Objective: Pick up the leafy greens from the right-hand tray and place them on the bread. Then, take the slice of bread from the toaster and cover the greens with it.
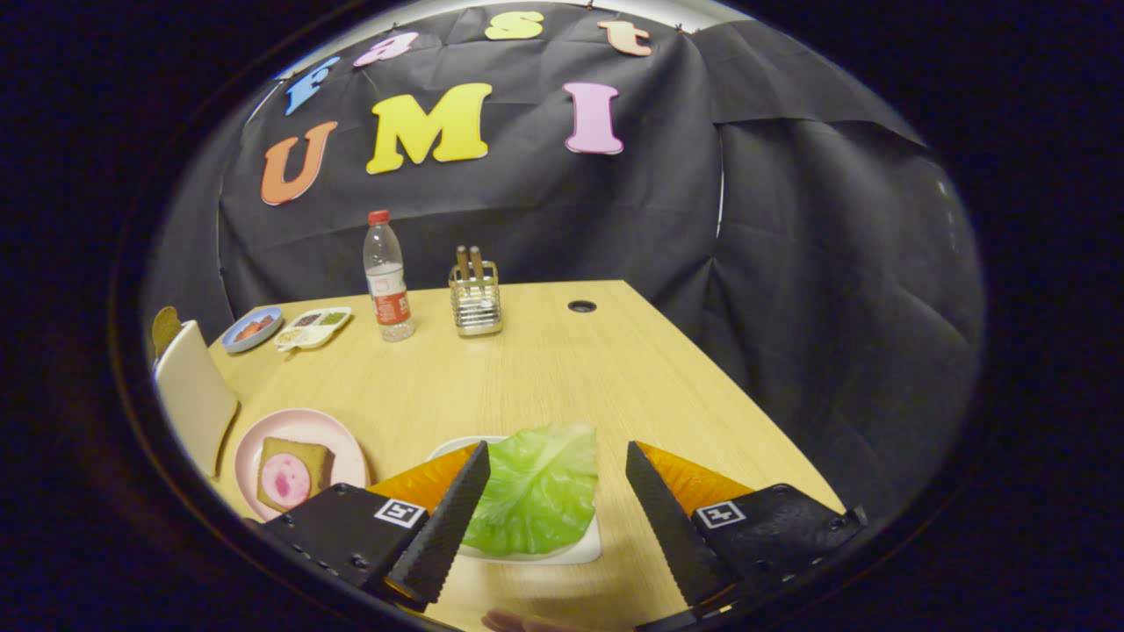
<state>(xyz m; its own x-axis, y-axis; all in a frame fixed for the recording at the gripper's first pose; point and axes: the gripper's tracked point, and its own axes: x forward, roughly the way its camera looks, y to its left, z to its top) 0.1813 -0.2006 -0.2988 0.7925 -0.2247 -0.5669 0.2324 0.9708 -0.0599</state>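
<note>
A green lettuce leaf [537, 487] lies on a white tray [580, 551] on the wooden table, between my two fingers and nearer the left one. My gripper [558, 455] hangs over the tray, open wide, with neither finger touching the leaf. To the left, a pink plate [347, 443] holds a slice of bread [292, 475] with a round pink slice on top. Further left stands a cream toaster [195, 397] with a brown slice of bread [164, 328] sticking out of its top.
At the back of the table [544, 369] stand a water bottle [387, 279], a metal holder with chopsticks [475, 297], a blue dish [253, 328] and a divided white dish [313, 326]. A cable hole [581, 306] sits beyond. The table's right edge runs close by my right finger.
</note>
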